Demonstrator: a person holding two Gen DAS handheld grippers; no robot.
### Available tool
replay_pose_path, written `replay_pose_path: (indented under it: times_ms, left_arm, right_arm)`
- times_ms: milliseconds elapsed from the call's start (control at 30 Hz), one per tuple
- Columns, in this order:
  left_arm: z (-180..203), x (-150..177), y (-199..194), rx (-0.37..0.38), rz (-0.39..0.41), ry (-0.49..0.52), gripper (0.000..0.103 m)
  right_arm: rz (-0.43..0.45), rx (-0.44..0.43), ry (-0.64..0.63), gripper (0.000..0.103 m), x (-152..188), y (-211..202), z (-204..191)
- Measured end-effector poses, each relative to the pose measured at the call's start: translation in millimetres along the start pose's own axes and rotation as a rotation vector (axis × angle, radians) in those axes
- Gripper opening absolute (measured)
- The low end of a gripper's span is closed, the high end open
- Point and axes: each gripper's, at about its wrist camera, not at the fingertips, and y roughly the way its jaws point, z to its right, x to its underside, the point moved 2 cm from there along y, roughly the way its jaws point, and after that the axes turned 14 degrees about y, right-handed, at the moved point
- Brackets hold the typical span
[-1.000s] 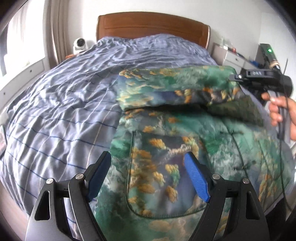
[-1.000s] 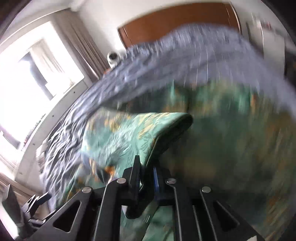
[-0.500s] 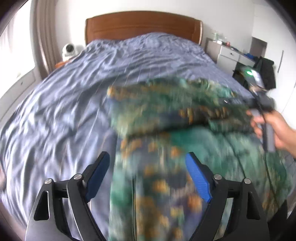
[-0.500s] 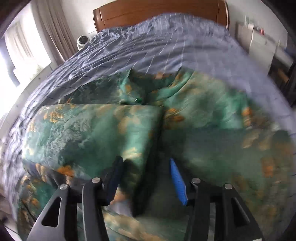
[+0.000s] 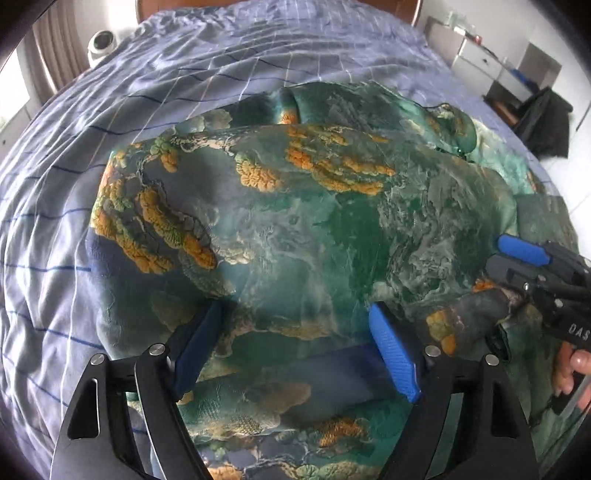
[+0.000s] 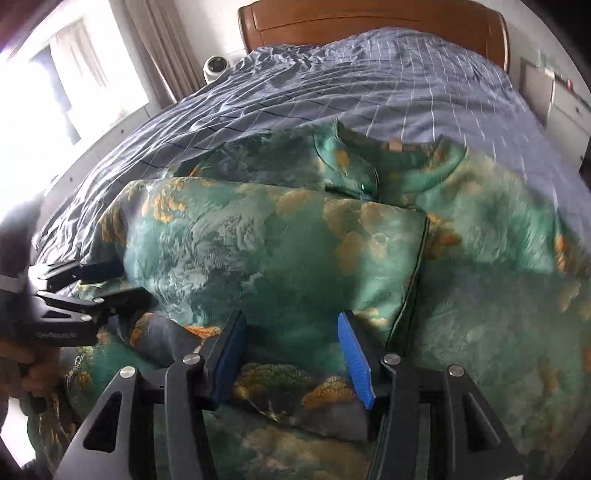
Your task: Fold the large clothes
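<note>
Now the right tongs (image 6: 291, 354) have let go of the sleeve, so it lies folded across the green jacket (image 5: 295, 221) on the bed (image 5: 110, 110). Left tongs (image 5: 295, 354) are wide apart too.

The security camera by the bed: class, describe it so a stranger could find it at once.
Start at the wooden headboard behind the blue checked bedspread. Follow the bed's edge toward the curtained window side; the security camera sits there. It is the only small white dome with a dark round lens.
</note>
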Motion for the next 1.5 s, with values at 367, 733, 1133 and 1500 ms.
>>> replay_pose_path:
  times_ms: [367,733,1133,1500]
  left_arm:
    - [-22,-69,0,-0.006,0.083,-0.074,0.083]
    - [-52,-77,35,-0.017,0.031,-0.174,0.098]
    - [11,19,-56,0.006,0.026,0.084,0.098]
    - [54,119,-162,-0.03,0.218,0.063,0.098]
  right_arm:
    - [0.038,0.008,0.01,0.053,6,5,1]
    - [0.035,0.037,-0.009,0.053,7,9,-4]
    - [-0.008,0.101,0.016,0.053,-4,0,-15]
    - [0.153,0.16,-0.067,0.069,21,-112,-22]
